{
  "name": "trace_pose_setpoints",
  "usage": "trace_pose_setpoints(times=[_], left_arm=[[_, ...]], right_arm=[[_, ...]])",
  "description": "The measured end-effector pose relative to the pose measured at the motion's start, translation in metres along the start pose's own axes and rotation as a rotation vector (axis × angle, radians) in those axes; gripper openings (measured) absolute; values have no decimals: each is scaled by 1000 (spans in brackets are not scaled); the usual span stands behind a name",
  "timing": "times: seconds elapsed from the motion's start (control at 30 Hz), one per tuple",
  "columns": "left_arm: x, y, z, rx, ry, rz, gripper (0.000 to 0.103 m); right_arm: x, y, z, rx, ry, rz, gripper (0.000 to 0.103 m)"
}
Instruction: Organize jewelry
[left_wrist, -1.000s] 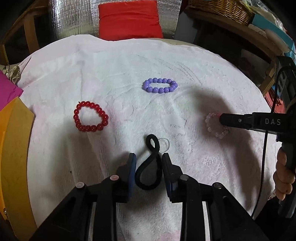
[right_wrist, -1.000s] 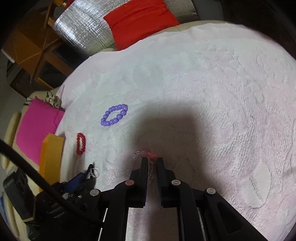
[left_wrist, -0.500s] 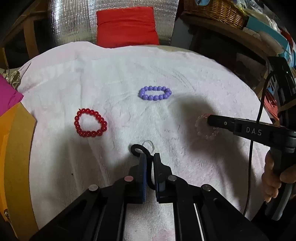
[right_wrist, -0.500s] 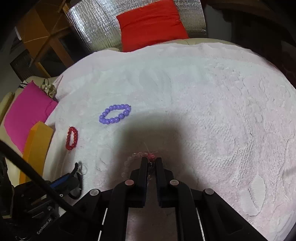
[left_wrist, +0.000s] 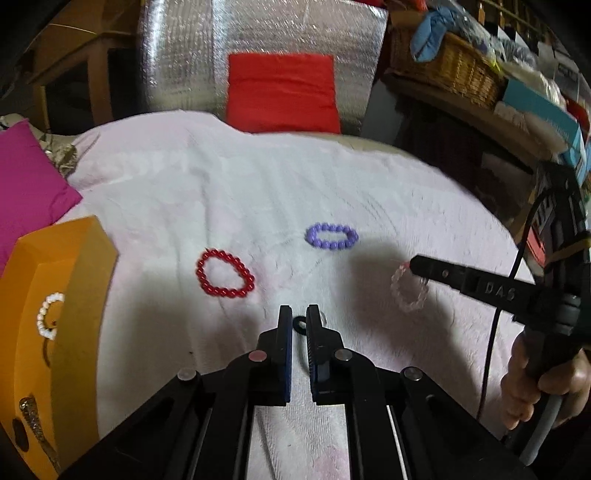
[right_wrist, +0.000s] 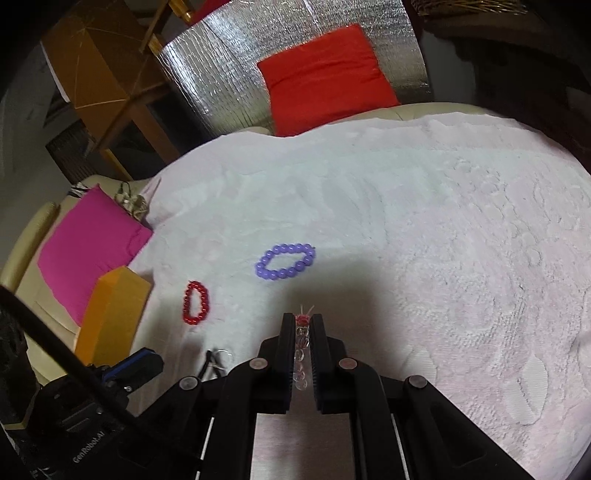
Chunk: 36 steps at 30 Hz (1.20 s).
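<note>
On white cloth (left_wrist: 258, 192), near centre: left gripper (left_wrist: 299, 325) clamps black loop (left_wrist: 300, 324); right gripper (right_wrist: 303, 325) clamps clear bracelet (right_wrist: 301, 354), lifted. Beads light, slippery, strung on elastic; best pinched across one bead run.

1. Ahead of the left gripper (left_wrist: 298, 322), the red bracelet (left_wrist: 225, 273) lies to its left and the purple bracelet (left_wrist: 331, 236) further ahead; bare towel (left_wrist: 258, 192) lies between and beyond them.
2. To its left the orange box (left_wrist: 62, 295) walls off the edge.
3. To its right the right gripper (left_wrist: 415, 264) reaches across, a clear bracelet (left_wrist: 408, 291) hanging from it.
4. Right of the right gripper, open towel runs wide.
</note>
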<state>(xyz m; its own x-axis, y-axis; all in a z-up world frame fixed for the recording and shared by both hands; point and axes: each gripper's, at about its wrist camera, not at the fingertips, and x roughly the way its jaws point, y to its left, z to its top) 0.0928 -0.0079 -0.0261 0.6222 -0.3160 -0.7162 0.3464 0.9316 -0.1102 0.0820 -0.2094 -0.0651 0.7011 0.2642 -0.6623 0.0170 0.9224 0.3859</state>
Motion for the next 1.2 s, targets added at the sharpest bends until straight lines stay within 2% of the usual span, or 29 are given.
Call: trace_pose_setpoints(times=[0.23, 0.47, 0.7, 0.8, 0.87, 0.97, 1.03, 1.13, 1.2], left_arm=[[-33, 10, 2, -38, -81, 1, 8], [-74, 23, -4, -71, -165, 22, 8], [-108, 49, -16, -112, -224, 52, 8], [-94, 50, -21, -106, -178, 11, 8], [-73, 41, -24, -87, -117, -5, 8], [-41, 26, -23, -70, -35, -19, 8], [-23, 18, -19, -81, 1, -48, 9], [5, 3, -15, -91, 56, -77, 26], [21, -5, -16, -82, 97, -76, 48]], right_arm=[[-19, 22, -1, -7, -27, 96, 9], [-45, 53, -7, -57, -97, 190, 9], [-55, 91, -17, -154, -128, 213, 9], [-58, 97, -20, -192, -167, 191, 9], [-57, 98, -23, -237, -196, 117, 9], [-51, 86, -22, -244, -189, 43, 9], [-50, 75, -19, -211, -178, 26, 9], [-54, 61, -15, -174, -183, 30, 9], [-54, 55, -13, -169, -180, 29, 9]])
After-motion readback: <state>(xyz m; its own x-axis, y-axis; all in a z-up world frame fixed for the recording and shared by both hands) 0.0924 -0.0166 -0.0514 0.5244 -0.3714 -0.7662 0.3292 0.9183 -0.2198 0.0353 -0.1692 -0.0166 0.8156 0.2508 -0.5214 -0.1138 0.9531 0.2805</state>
